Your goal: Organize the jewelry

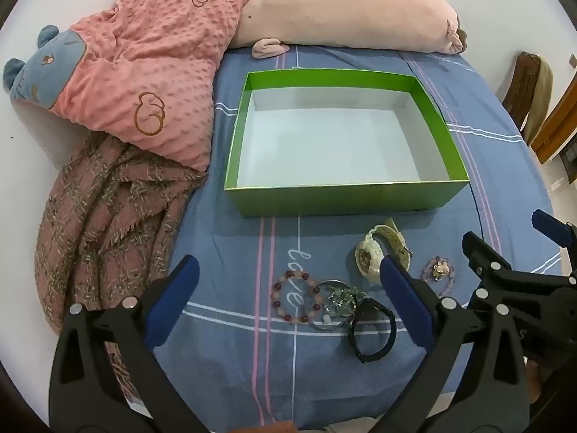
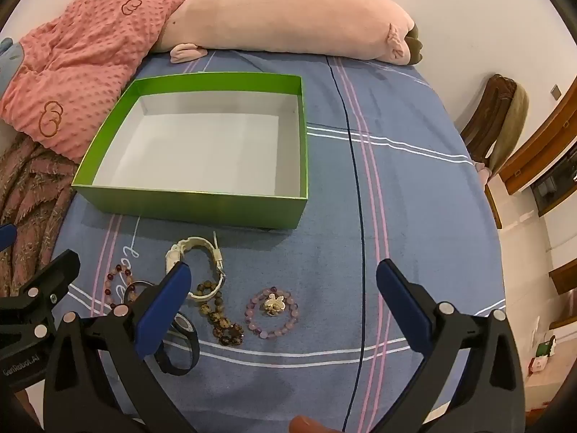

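An empty green box (image 1: 346,198) (image 2: 187,205) with a white inside sits on the blue bed. Before it lie a white watch (image 1: 371,252) (image 2: 194,249), a red bead bracelet (image 1: 288,283) (image 2: 115,278), a green-stone bangle (image 1: 337,301), a black band (image 1: 375,332) (image 2: 180,346), a brown bead bracelet (image 2: 223,321) and a purple bead bracelet with a gold flower (image 1: 438,270) (image 2: 272,312). My left gripper (image 1: 288,274) is open and empty above the red bracelet. My right gripper (image 2: 285,278) is open and empty above the purple bracelet; it also shows at the right of the left wrist view (image 1: 512,238).
A pink dotted pillow (image 1: 144,72) (image 2: 72,54), a long pink plush (image 1: 346,7) (image 2: 281,14) and a brown scarf (image 1: 108,216) (image 2: 25,195) lie along the back and left of the bed. A wooden chair (image 2: 494,122) stands right of the bed.
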Demonstrator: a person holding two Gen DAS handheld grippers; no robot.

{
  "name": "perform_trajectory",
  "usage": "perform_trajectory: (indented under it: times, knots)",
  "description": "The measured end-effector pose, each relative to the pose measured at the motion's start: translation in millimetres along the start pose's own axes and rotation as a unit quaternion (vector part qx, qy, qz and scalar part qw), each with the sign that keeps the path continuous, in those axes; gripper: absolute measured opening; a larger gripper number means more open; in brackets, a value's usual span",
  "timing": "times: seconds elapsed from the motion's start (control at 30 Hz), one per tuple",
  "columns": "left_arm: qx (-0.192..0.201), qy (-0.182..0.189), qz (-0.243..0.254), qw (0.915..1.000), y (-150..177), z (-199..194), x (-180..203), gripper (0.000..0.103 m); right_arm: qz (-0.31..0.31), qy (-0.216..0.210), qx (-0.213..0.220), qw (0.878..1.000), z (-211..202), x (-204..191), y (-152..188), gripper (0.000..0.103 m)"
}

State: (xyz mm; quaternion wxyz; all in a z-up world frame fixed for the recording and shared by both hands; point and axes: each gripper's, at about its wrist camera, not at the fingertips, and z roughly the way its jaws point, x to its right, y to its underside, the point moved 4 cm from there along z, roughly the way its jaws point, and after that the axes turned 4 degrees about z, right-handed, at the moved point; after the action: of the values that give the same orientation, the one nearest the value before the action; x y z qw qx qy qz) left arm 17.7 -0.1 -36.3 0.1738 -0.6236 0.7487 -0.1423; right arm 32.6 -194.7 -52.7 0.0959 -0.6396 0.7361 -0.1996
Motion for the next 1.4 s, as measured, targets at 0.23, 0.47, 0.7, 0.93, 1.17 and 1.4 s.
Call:
perform_trajectory:
  times: [0.23, 0.47, 0.7, 0.93, 1.17, 1.4]
  knots:
    - [-0.004, 0.000, -0.003, 1.0000, -1.7, 0.2, -0.4, 0.101, 0.000, -0.002, -0.004, 1.000, 3.5, 1.1, 1.7, 0.102]
    - [-0.003, 0.003, -0.002, 1.0000, 2.2, 2.7, 0.2, 0.101, 0.001, -0.004, -0.006, 1.000, 4.6, 4.7, 0.9, 0.102]
    - [-0.003, 0.004, -0.003, 1.0000, 3.0, 2.2, -1.1, 0.101, 0.001, -0.003, -0.006, 1.000, 3.4, 1.6, 2.7, 0.102]
    - [-0.003, 0.004, -0.002, 1.0000, 4.1, 2.2, -1.5, 0.101, 0.003, -0.005, -0.006, 1.000, 2.9, 1.1, 3.5, 0.102]
    - [-0.003, 0.004, -0.002, 1.0000, 5.8, 2.7, -2.2, 0.101, 0.006, -0.006, -0.006, 1.000, 2.0, -1.6, 4.2, 0.102]
    - [-0.004, 0.003, -0.002, 1.0000, 7.2, 2.9, -3.2, 0.101, 0.009, -0.010, -0.007, 1.000, 3.3, 0.8, 5.6, 0.102]
